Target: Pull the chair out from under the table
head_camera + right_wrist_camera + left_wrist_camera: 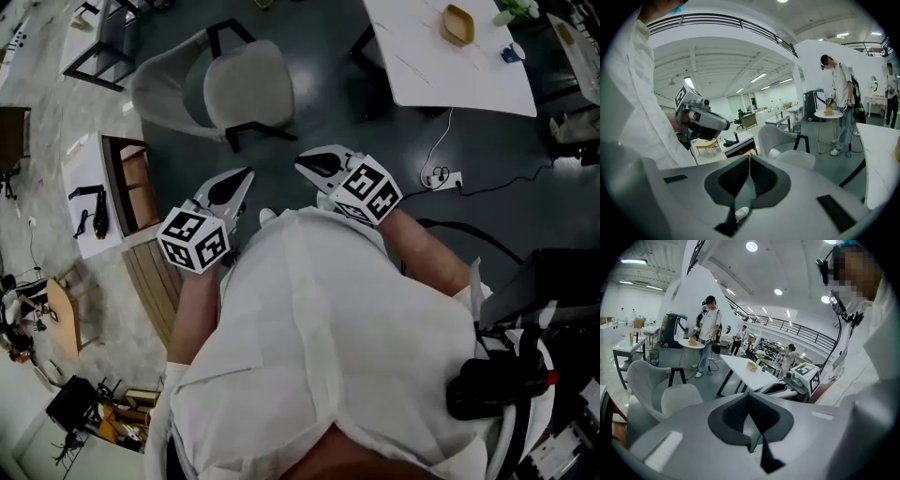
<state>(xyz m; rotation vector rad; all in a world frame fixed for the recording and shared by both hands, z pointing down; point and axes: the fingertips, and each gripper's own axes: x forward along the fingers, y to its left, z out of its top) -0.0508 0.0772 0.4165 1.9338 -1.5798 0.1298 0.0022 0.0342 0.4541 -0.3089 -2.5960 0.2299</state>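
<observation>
Chair (248, 84), curved grey shell, seemingly upholstered, white table (422, 58)

Left gripper (246, 175), right gripper (302, 162): jaws together

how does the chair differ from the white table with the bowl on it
The chair is rounded, a curved grey shell round a pale seat; the white table is a flat, straight-edged top. The chair's seat is bare; the table bears a wooden bowl. The chair stands on open floor, the table to its right, apart from it. Both have dark legs.
</observation>
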